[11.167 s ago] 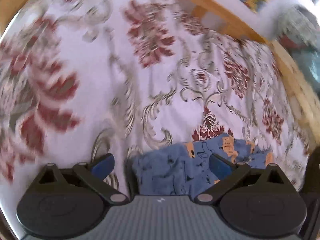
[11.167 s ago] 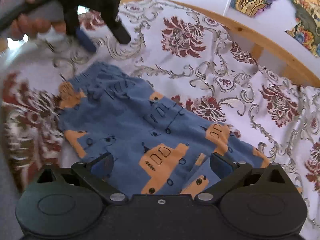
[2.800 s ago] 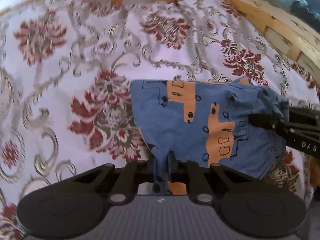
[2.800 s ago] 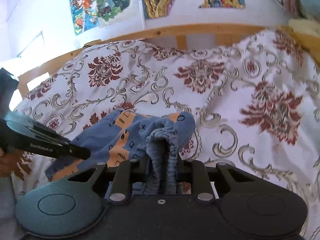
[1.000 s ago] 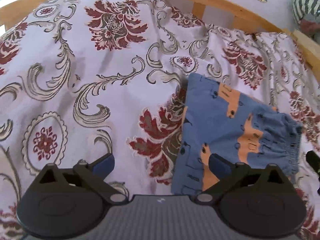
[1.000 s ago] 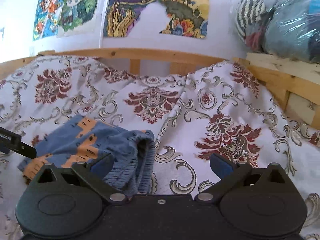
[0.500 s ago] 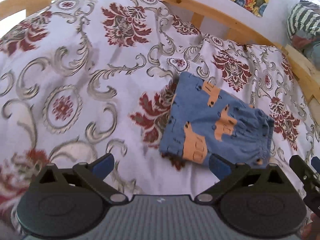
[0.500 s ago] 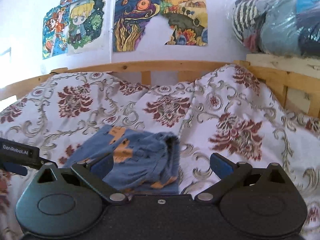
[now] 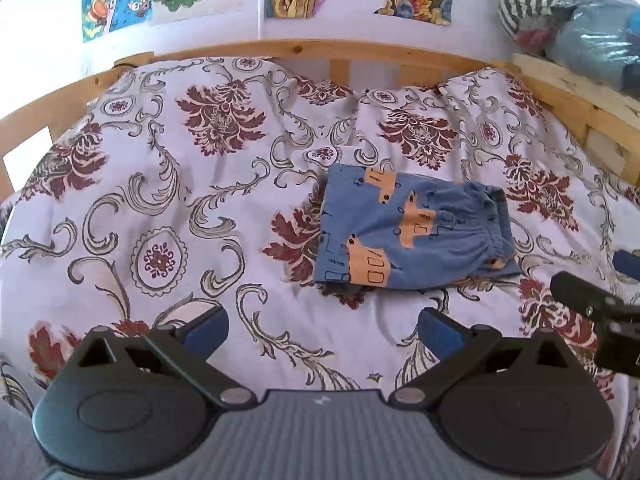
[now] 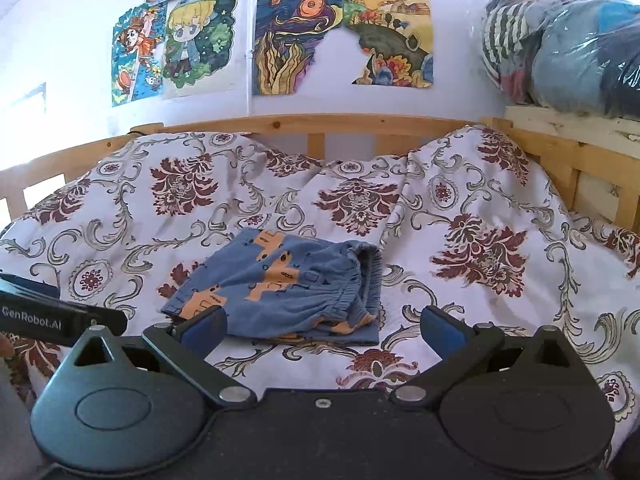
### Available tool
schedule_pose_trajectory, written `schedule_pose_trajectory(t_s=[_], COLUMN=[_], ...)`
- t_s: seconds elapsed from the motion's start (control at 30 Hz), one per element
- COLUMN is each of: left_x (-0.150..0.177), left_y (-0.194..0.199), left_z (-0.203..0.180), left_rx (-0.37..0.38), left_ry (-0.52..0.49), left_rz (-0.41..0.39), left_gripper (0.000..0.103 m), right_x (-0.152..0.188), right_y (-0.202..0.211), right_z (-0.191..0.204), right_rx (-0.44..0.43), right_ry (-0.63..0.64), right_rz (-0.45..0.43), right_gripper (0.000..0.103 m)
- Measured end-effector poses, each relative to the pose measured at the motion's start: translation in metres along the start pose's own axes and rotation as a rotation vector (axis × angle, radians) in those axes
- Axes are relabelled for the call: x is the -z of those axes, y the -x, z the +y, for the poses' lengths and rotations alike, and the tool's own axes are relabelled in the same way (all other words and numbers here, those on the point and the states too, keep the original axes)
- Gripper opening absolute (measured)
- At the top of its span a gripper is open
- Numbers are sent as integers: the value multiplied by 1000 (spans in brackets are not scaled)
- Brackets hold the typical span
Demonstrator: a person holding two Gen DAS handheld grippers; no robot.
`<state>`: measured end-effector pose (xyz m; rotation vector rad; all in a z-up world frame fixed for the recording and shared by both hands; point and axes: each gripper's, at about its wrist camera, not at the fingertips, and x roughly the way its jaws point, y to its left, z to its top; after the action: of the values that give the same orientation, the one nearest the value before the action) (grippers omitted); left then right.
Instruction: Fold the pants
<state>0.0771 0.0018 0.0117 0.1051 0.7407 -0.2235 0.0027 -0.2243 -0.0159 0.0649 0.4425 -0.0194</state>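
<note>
Pants: folded into a compact rectangle, lying on the floral bedspread.
Left gripper: jaws wide apart, empty.
Right gripper: jaws wide apart, apparently clear of cloth.

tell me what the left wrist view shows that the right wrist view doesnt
Only the left wrist view shows the right gripper from the side, at its right edge. Only the right wrist view shows the "GenRobot.AI" lettering on the left gripper and the whole wall posters. Both show the folded pants lying free on the floral bedspread, each camera's own fingers apart, and the wooden bed rail.
</note>
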Motion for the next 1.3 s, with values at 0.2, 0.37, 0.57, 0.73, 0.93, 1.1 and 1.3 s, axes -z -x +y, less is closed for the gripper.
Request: schedule_pose_trajectory(t_s=[0.2,0.37,0.57,0.73,0.93,1.1,1.3], left_x=[0,3,3,3,3,3,3], left_y=[-3,-5,-6,-7,-7,-9,-9], left_z=[2,3,4,5,5,6,6], left_rx=[4,4,2,0,0,1,2], left_ry=[22,22,25,37,36,36,35], left_rz=[11,23,31,40,44,51,56], left_gripper=[103,103,103,103,103,103,103], right_x=[2,2,2,2,2,2,2], right_y=[-2,-3,-3,-3,-3,-3,-3], right_z=[2,3,5,4,3,4,4], right_rx=[2,-1,-1,2,2,2,3], right_ry=[17,32,40,34,35,35,37], right_rz=[6,9,8,4,4,4,5], right_gripper=[102,102,102,102,102,102,102])
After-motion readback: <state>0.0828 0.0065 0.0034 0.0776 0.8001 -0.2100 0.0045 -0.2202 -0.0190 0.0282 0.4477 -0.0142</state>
